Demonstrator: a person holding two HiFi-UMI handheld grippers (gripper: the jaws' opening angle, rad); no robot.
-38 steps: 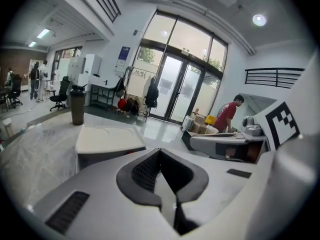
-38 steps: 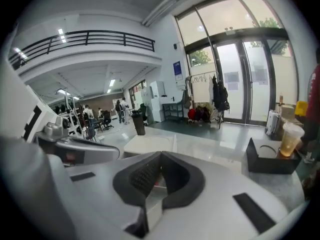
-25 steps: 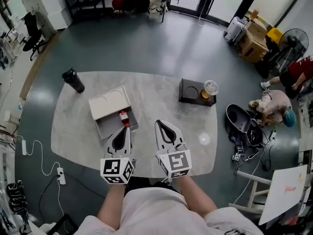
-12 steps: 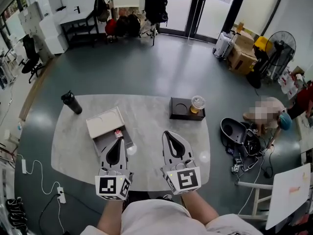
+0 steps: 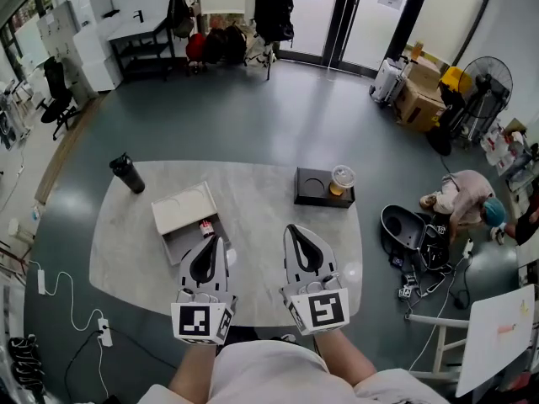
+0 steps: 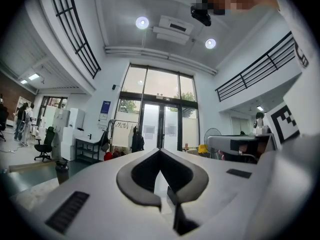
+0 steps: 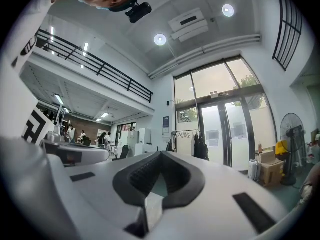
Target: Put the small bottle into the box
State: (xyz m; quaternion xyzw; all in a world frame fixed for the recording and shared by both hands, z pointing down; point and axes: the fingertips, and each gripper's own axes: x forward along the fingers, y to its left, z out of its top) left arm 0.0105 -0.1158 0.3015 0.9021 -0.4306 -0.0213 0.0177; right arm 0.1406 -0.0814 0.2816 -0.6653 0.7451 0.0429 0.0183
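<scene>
Head view: small bottle (image 5: pixel 205 226) lies in box (image 5: pixel 172 244), just beyond left tool (image 5: pixel 214 241).

Two hand-held grippers side by side over a pale table (image 5: pixel 253 183), small bottle lying in the box.
The left hand-held gripper (image 5: pixel 212 242) and right hand-held gripper (image 5: pixel 293 232) both have their tips together. The red-capped small bottle (image 5: pixel 205 227) lies inside the open box (image 5: pixel 178 209), just beyond the left tip. A black flask (image 5: pixel 126 173) stands far left; a black tray (image 5: pixel 318 188) holds a lidded cup (image 5: pixel 341 179).
</scene>
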